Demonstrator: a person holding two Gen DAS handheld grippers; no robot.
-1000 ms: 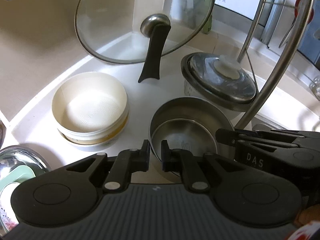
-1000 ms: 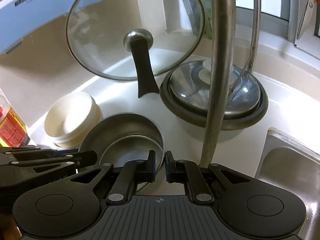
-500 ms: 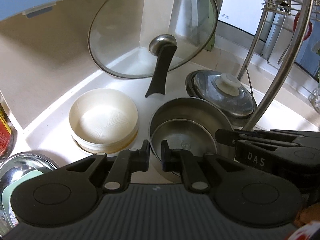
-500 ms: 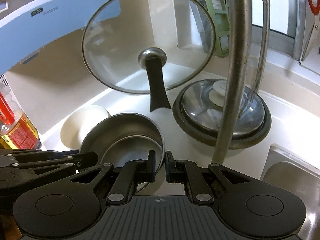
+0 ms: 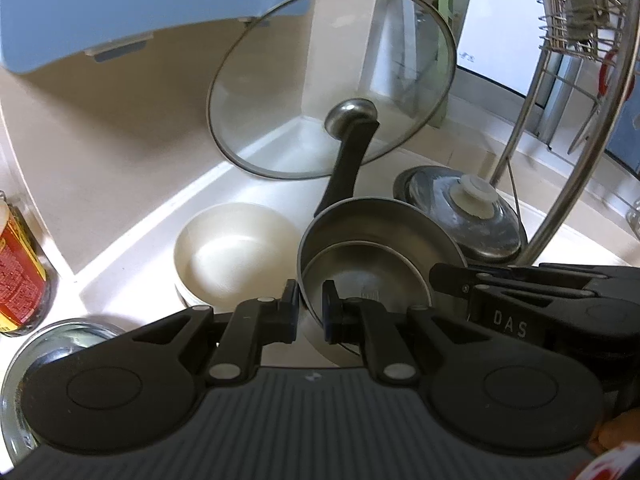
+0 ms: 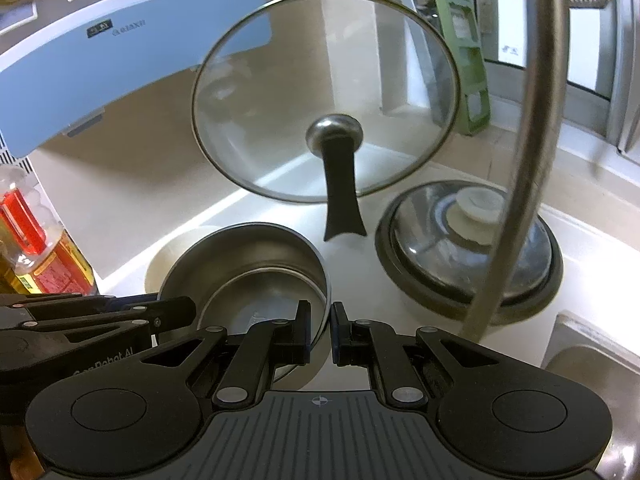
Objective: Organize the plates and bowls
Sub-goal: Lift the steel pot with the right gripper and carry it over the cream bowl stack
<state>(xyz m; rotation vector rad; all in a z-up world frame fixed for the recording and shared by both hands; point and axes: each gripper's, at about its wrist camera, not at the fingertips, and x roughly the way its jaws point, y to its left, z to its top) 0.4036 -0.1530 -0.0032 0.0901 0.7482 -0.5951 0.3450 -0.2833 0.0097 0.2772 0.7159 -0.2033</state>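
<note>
Two nested stainless steel bowls [image 5: 380, 248] hang above the white counter, held from both sides. My left gripper [image 5: 311, 308] is shut on the near left rim of the outer bowl. My right gripper [image 6: 322, 330] is shut on the right rim of the same steel bowls [image 6: 248, 256]; its fingers [image 5: 452, 280] show from the side in the left wrist view. A stack of cream bowls [image 5: 236, 252] sits on the counter just left of the steel bowls, and in the right wrist view the steel bowls mostly hide the cream bowls [image 6: 158, 260].
A glass lid [image 5: 320, 100] with a black handle leans in the wall corner behind. A pot with a steel lid [image 5: 460, 216] stands to the right, by the curved faucet [image 5: 580, 160]. An oil bottle [image 5: 20, 272] and a glass bowl [image 5: 52, 344] lie left. The sink [image 6: 592, 356] is right.
Both grippers rose together with the steel bowls in them. The cream bowls, the lid and the pot have slid down and away in both views. The jaws stayed shut.
</note>
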